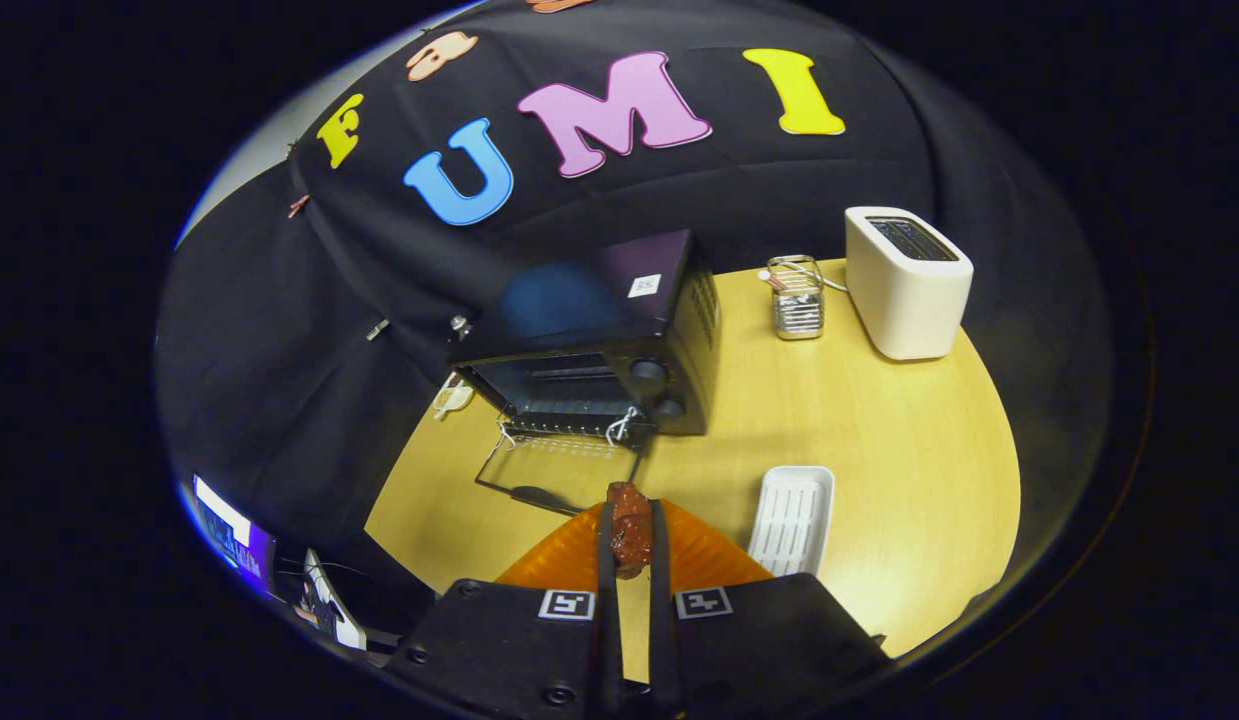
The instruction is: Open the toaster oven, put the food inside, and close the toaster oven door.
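A black toaster oven [619, 340] stands on the wooden table [879, 440] beyond my fingers. Its glass door [559, 470] hangs fully down, open, and the wire rack [569, 395] shows inside the dark cavity. My gripper [631, 515] is shut on a reddish-brown piece of food [631, 535], held between both black fingers above an orange plate [699, 560]. The food sits a short way in front of the lowered door's edge, raised off the plate.
A white ridged tray [791, 518] lies just right of the orange plate. Farther back on the right stand a white slot toaster [907, 282] and a small metal wire basket [796, 298]. A small pale object [452, 397] lies left of the oven.
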`<action>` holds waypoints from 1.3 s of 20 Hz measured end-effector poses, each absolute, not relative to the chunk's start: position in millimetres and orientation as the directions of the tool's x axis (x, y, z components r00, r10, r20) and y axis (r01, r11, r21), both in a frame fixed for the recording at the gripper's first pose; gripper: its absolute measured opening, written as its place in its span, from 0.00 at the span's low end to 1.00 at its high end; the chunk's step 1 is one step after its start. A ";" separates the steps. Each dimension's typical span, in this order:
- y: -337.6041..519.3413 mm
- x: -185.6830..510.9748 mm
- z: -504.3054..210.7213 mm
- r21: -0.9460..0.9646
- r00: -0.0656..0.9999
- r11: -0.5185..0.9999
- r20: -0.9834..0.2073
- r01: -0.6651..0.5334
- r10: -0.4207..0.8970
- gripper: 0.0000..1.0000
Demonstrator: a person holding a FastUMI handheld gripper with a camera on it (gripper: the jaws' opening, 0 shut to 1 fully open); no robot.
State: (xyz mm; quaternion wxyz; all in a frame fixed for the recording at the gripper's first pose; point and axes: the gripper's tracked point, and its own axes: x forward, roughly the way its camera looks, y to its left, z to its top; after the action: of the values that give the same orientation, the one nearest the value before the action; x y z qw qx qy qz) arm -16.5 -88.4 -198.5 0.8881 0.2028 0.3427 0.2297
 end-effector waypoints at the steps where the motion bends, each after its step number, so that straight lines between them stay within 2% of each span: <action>1: -75.7 -17.2 -195.3 0.515 0.662 0.812 -0.510 -0.275 0.549 0.14; 6: -12.3 -9.2 -185.0 0.535 0.674 0.795 -0.477 -0.286 0.564 0.15; 15: 67.6 44.8 -176.0 0.639 0.762 0.747 -0.388 -0.183 0.518 0.15; 26: 101.9 127.9 -212.8 0.690 0.810 0.721 -0.388 -0.062 0.440 0.14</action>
State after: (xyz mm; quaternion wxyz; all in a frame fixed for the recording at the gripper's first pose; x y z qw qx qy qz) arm 127.9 101.9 -212.8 0.8864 0.3453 0.2739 0.1417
